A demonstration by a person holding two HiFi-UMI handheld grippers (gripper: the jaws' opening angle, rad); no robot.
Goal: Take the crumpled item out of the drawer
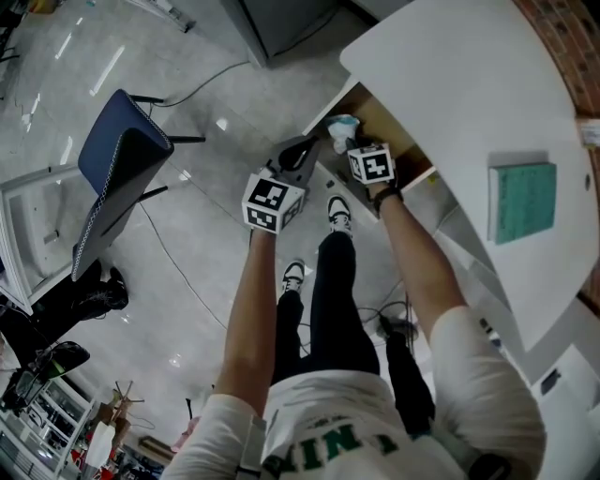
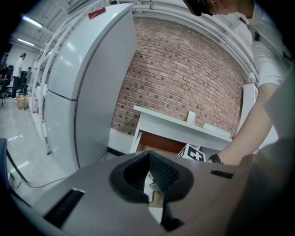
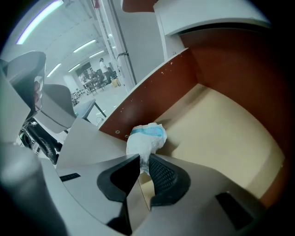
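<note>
Right gripper [image 3: 144, 160] has its jaws clamped on the bottom end of the crumpled item [image 3: 146, 137] (a white wad with a blue band). The wad's inside the open drawer [image 3: 152, 87], close to the brown side wall. Left gripper [image 2: 148, 156] has its jaw tips pinched together on nothing, just beside the drawer's front, below the white desk [image 1: 469, 84].

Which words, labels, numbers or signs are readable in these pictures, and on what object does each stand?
No text reads whole.
Green letters on the person's shirt: upside down, cut off, unreadable.
Red label on the grey cabinet: too small.
Left marker cube, right marker cube: square patterns only, no words.
Blue band on the crumpled item: blurred, no readable print.
</note>
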